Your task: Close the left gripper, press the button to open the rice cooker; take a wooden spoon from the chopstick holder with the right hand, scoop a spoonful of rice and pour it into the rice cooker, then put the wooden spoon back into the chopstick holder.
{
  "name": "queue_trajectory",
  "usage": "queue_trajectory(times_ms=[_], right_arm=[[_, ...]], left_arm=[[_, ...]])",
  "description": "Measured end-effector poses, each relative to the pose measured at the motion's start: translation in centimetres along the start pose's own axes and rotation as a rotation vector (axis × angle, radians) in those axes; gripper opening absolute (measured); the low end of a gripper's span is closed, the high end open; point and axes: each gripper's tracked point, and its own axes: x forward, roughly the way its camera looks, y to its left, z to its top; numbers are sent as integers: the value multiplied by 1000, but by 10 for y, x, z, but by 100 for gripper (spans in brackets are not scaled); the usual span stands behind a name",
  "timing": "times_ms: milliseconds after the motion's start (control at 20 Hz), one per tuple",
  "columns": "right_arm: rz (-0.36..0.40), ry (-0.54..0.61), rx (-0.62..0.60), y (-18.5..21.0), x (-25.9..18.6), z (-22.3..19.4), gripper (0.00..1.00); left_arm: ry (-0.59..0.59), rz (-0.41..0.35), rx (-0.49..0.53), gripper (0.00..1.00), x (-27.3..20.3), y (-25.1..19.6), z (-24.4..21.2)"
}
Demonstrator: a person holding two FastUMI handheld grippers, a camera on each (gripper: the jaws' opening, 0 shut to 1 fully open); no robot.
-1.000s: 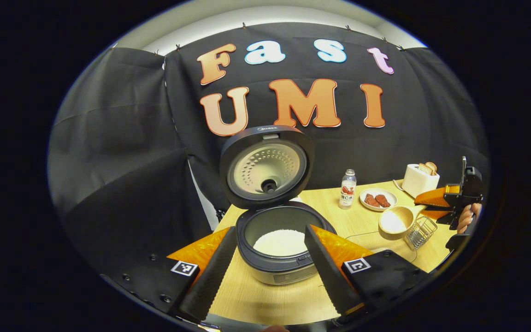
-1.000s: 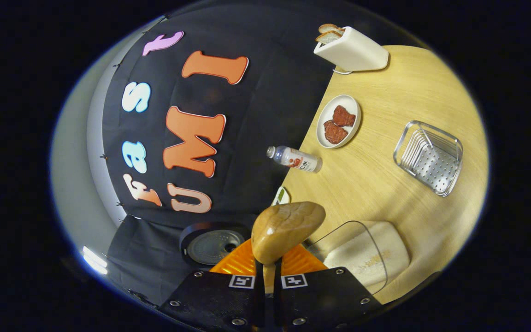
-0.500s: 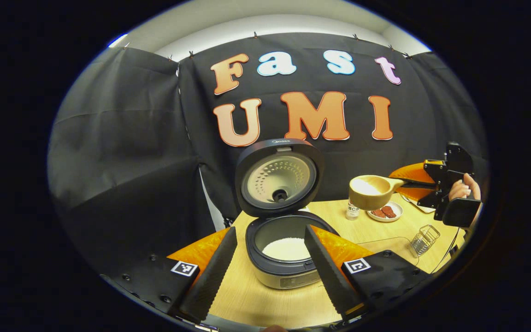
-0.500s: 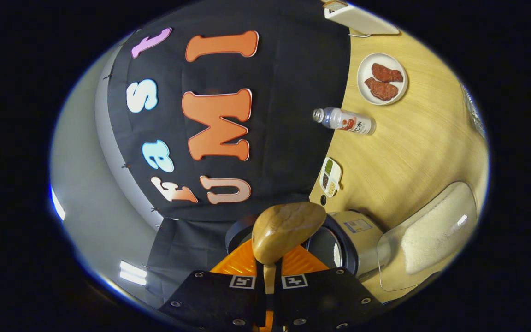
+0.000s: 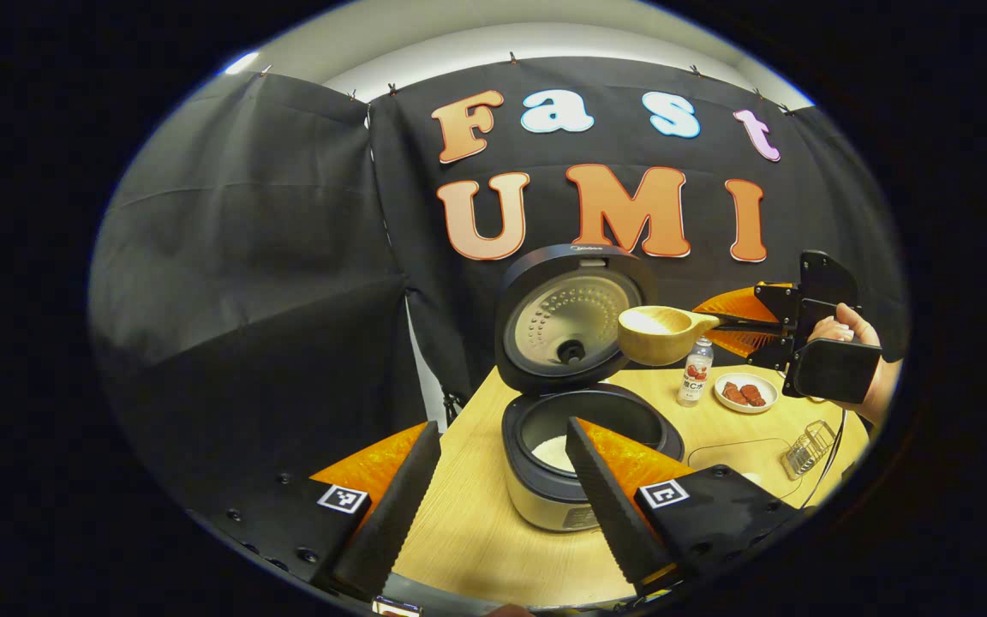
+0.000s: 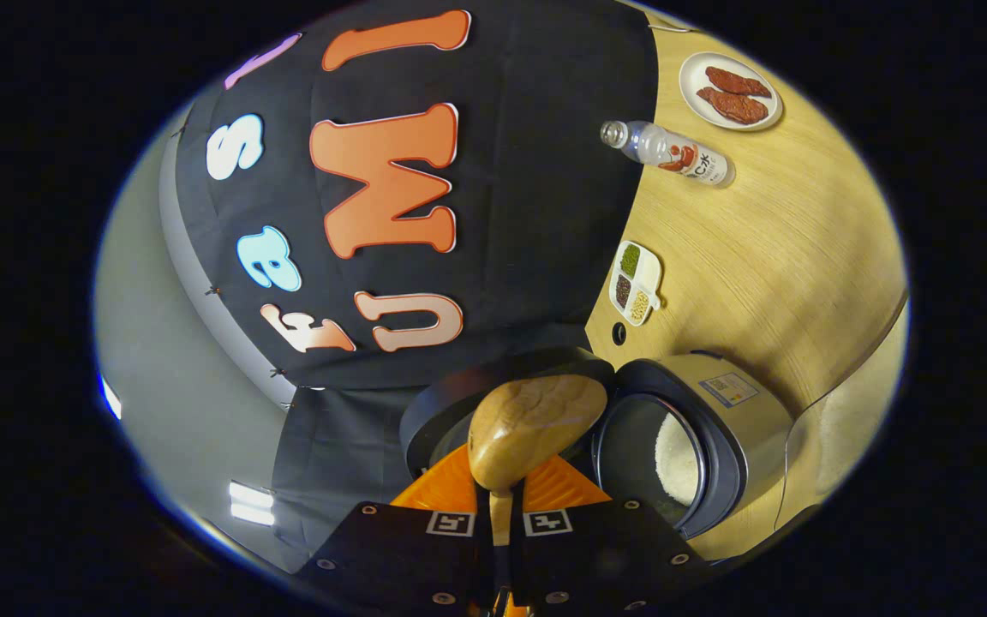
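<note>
Left gripper view: my left gripper (image 5: 493, 497) hangs released, its two fingers spread wide with nothing between them, above the near edge of the wooden bench (image 5: 476, 523). Beyond the fingers stands the rice cooker (image 5: 583, 463), its lid (image 5: 573, 319) raised upright and white rice (image 5: 555, 452) lying in the inner pot. My right gripper (image 5: 738, 324) comes in from the right side, held by my hand (image 5: 845, 330), and grasps the handle of the wooden spoon (image 5: 663, 332). The spoon bowl carries a white load and hangs above the open pot, in front of the lid. Behind it on the bench stand a small bottle (image 5: 696, 371) and a plate of meat slices (image 5: 745, 392); the wire chopstick holder (image 5: 809, 437) sits near the right edge. Right gripper view: both fingers are clenched on the spoon handle (image 6: 500, 514), with the spoon bowl (image 6: 535, 428) just ahead of them and the open cooker (image 6: 690, 446) just beside it.
</note>
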Motion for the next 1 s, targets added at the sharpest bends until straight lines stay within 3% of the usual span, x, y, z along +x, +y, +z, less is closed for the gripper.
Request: queue_trajectory(times_ms=[400,600,1000], right_arm=[[-143,10,-234,-35,25,-6,7],[-240,13,-484,-42,29,-7,7],[-301,18,-811,-27,38,-16,7]], left_arm=[[53,12,9,99,4,2,-15],[40,-9,12,99,7,-6,-13],[55,8,-7,99,14,9,-16]])
